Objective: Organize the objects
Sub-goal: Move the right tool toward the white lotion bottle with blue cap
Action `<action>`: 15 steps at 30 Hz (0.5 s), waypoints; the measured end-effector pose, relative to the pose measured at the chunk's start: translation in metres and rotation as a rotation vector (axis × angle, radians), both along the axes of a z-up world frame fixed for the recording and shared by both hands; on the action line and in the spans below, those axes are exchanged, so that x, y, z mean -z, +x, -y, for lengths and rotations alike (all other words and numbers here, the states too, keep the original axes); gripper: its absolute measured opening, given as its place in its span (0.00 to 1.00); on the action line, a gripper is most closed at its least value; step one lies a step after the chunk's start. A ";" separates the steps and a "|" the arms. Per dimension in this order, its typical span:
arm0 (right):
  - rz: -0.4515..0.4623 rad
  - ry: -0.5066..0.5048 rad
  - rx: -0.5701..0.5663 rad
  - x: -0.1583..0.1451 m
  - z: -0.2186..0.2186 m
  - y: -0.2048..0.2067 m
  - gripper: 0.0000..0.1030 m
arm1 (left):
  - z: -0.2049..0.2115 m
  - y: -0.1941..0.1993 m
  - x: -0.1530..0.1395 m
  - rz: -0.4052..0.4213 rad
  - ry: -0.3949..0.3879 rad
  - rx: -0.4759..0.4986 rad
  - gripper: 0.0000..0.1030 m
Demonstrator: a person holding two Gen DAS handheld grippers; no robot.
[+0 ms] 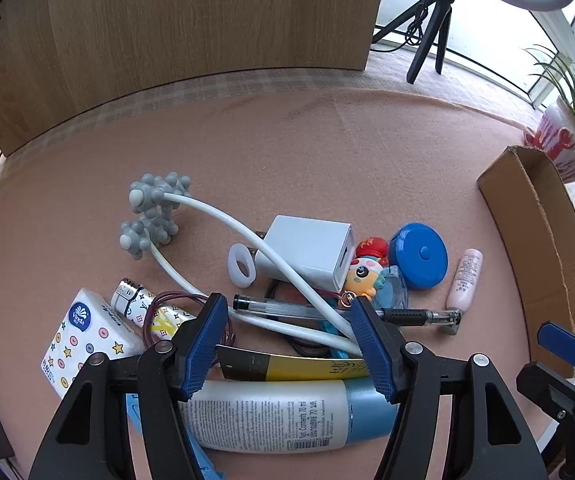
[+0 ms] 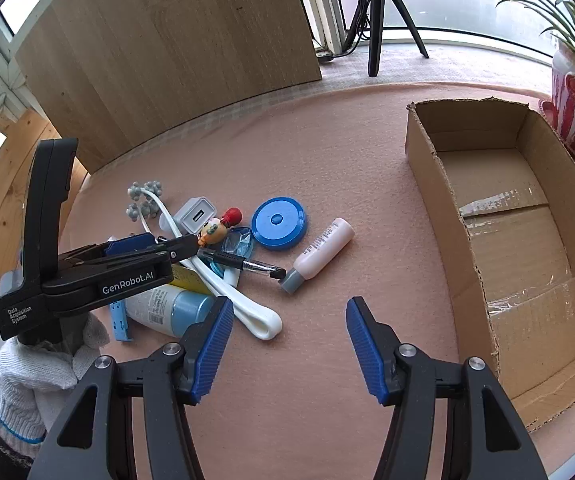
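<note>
Ribbed blue pads (image 1: 207, 344) above glossy cylindrical bottle (image 1: 271, 416), fuzzy pink cloth (image 1: 307, 152).

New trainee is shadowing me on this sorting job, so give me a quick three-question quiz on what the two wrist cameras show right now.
1. True or false: the cardboard box already holds some of the sorted items.
2. Multiple choice: what lies between the left gripper's blue pads? A) white tube with a blue cap B) blue round tape measure C) tissue pack
3. Fill in: the small pink bottle lies on its side between the blue round tape measure and the ____.

Key:
1. False; the box is empty.
2. A
3. cardboard box
</note>
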State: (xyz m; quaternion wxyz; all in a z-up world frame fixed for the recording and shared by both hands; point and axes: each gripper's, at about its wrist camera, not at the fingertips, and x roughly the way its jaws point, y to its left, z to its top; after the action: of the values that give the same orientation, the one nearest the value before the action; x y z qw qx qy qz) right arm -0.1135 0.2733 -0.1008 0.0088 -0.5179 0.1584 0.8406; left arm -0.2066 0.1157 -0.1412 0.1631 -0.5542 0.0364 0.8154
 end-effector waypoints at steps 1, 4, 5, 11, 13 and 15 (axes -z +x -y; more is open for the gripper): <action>-0.001 -0.002 0.001 -0.001 -0.001 0.001 0.53 | -0.002 0.003 0.001 -0.002 0.005 0.006 0.65; -0.005 -0.002 0.003 -0.002 -0.002 0.000 0.53 | -0.002 0.013 0.001 0.011 0.044 0.023 0.63; -0.006 -0.002 0.003 -0.003 -0.003 0.001 0.53 | -0.002 0.017 0.002 0.017 0.056 0.030 0.60; -0.006 -0.018 0.004 -0.003 -0.003 0.001 0.53 | -0.005 0.046 0.005 0.047 0.107 0.090 0.55; -0.006 -0.020 -0.001 -0.003 -0.003 0.002 0.53 | -0.003 0.055 0.006 0.058 0.132 0.097 0.55; -0.005 -0.022 -0.006 -0.003 -0.002 0.002 0.53 | 0.000 0.065 0.007 0.062 0.145 0.102 0.55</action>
State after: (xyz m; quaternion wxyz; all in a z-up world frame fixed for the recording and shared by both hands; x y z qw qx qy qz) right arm -0.1116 0.2749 -0.0974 0.0003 -0.5162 0.1661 0.8402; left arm -0.1416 0.1158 -0.1482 0.2450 -0.5633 0.0003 0.7891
